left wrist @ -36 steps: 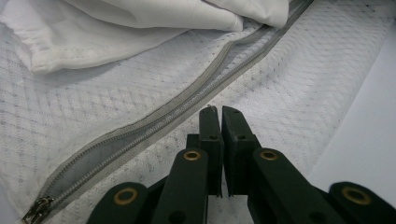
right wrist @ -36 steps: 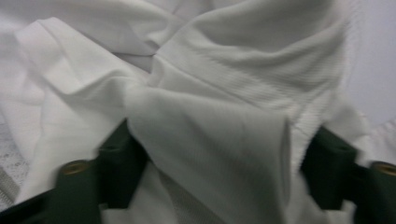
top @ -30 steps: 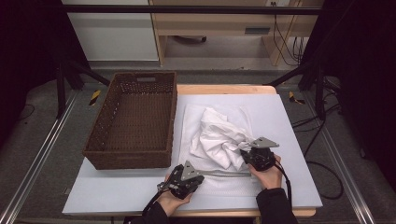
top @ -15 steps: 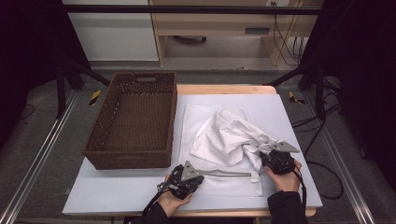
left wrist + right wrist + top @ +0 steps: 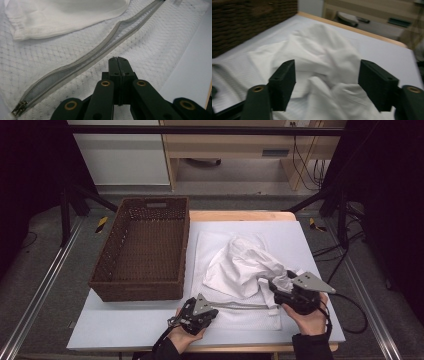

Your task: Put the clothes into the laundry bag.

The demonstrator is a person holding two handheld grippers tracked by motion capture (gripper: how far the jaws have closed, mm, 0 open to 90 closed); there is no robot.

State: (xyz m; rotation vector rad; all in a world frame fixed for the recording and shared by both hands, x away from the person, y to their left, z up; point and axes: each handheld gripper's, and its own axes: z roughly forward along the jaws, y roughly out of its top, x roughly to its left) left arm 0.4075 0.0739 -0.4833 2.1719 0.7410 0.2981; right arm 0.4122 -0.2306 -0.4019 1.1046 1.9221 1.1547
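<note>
A crumpled white garment lies on a flat white mesh bag with a grey zipper. My left gripper is shut at the bag's near edge. In the left gripper view its closed tips sit on the mesh beside the zipper; I cannot tell if mesh is pinched. My right gripper stands open at the garment's right side. Its jaws have just been opening. In the right gripper view the garment lies ahead of them, unpressed.
A brown wicker basket with nothing inside stands left of the bag, its wall also in the right gripper view. A pale mat covers the wooden table. Metal rails run along both sides.
The right gripper pulled the garment's edge to the right, then opened, let the cloth go and lifted off it. The left gripper stayed put and shut.
</note>
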